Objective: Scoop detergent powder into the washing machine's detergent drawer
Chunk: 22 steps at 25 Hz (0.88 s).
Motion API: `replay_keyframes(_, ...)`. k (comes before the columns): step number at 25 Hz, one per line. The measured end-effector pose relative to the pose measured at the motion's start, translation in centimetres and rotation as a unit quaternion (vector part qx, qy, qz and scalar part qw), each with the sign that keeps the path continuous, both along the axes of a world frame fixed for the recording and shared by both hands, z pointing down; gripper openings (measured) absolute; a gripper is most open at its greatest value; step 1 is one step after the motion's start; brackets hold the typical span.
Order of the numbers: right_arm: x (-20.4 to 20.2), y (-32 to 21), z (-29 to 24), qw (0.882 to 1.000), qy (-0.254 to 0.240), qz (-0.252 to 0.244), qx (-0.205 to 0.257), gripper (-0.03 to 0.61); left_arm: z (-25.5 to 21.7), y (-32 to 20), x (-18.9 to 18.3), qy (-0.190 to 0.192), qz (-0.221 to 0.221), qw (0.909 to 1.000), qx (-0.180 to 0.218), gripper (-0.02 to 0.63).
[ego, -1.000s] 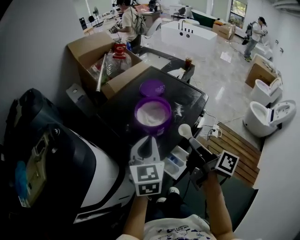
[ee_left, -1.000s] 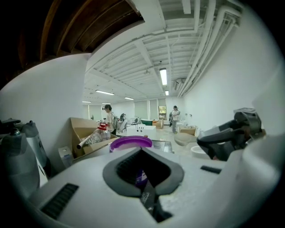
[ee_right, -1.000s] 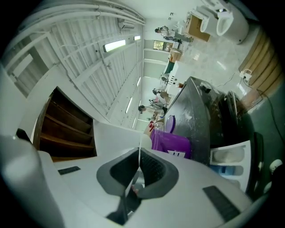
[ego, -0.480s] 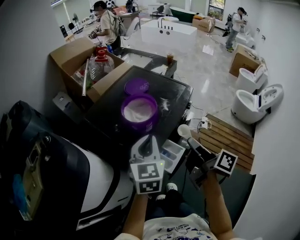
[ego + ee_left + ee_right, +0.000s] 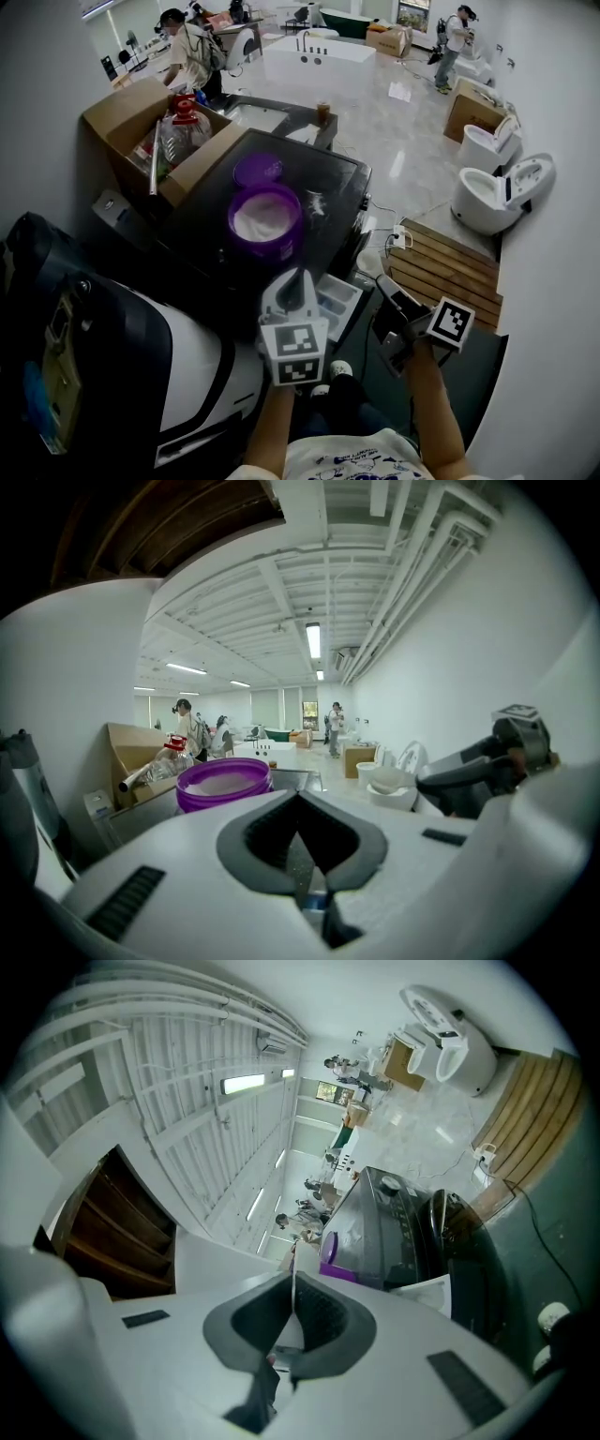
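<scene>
A purple tub [image 5: 265,217] of white detergent powder stands on the black washing machine's top [image 5: 337,183], with its purple lid [image 5: 258,170] behind it. The white detergent drawer [image 5: 333,302] is pulled out below the front edge. My right gripper [image 5: 389,298] is shut on the handle of a white scoop [image 5: 369,262], whose bowl hangs just right of the drawer; the same scoop [image 5: 392,785] shows in the left gripper view. I cannot tell whether it holds powder. My left gripper [image 5: 298,278] hovers shut and empty at the drawer's left, pointing at the tub [image 5: 223,782].
An open cardboard box [image 5: 141,127] with bottles sits behind the washer on the left. A dark bulky appliance [image 5: 66,319] fills the near left. At the right are a wooden platform [image 5: 450,272] and toilets [image 5: 497,192]. A person [image 5: 187,52] stands at the back.
The head view has swung, so the washer, tub and drawer sit further left and up. Both grippers keep their place in view; the scoop bowl now lies further from the tub, beside the drawer.
</scene>
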State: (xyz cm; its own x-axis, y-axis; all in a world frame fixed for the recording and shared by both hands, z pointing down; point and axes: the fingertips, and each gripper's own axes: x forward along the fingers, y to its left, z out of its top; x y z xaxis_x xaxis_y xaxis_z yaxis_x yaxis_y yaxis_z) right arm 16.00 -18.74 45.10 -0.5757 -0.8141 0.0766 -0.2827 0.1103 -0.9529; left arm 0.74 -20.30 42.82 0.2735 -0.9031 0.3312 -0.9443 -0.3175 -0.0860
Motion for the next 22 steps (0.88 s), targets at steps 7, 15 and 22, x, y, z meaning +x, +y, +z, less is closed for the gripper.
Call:
replay_keyframes(7,0.1,0.2,2.3,0.998,0.061,0.004,-0.021,0.020,1.3,-0.1,-0.5,0.001,0.001,0.9999,-0.011,0.002)
replay_keyframes(15,-0.7,0.0,4.5,0.990,0.140,-0.010,-0.024,0.020,2.9,0.1,-1.2,0.001,-0.004,0.9997,-0.026,0.002)
replay_keyframes(22,-1.2,-0.3,6.5,0.972,0.230,-0.035,-0.015,0.020,4.0,0.1,-1.6,0.003,-0.008,0.9993,-0.037,0.002)
